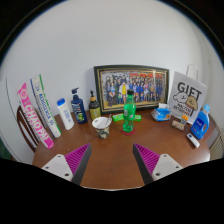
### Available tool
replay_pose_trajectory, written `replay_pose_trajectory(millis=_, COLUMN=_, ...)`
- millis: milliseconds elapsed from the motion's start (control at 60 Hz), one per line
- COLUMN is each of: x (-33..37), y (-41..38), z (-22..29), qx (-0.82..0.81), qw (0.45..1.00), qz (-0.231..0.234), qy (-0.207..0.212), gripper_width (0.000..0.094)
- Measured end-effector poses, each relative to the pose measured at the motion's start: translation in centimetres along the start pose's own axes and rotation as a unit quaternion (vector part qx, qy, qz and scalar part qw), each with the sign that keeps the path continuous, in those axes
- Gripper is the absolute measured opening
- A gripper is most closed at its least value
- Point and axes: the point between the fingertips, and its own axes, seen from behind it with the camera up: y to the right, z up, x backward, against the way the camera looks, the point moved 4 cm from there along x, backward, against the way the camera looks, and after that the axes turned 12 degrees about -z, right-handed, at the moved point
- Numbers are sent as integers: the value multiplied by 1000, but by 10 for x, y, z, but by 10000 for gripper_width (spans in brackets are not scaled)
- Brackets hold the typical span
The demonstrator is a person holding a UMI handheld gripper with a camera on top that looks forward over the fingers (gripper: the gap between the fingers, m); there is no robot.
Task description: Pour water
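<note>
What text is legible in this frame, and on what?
"GIFT": large letters on the white box standing right of the framed group photo; the smaller lines under it are too small to read.
Pink lettering runs along the tall white packages at the left, too blurred to read.
Labels on the green bottle, the dark bottle and the blue pack: unreadable.
Gripper is open, holding nothing.

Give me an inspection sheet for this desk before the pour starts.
Surface: brown wooden table, against a white wall.
Job's things: green bottle upright; cup beside it, apart.
Clutter: framed photo, white bottle, dark bottle, blue bottle, gift sign, leaning boards.
Tongs: open, empty, short of both bottle and cup.
Cables: nothing seen.
Surroundings: nothing seen beyond the wall.
</note>
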Motion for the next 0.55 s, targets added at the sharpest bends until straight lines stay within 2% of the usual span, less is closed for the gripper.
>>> replay_pose_trajectory(millis=250, x=102, y=-2, z=-17, qx=21, qw=999, qz=-19, qy=21, gripper_width=853)
replay_pose_trajectory(millis=550, x=136, y=13, z=-39, qx=8, qw=999, qz=-48, qy=5, gripper_width=852)
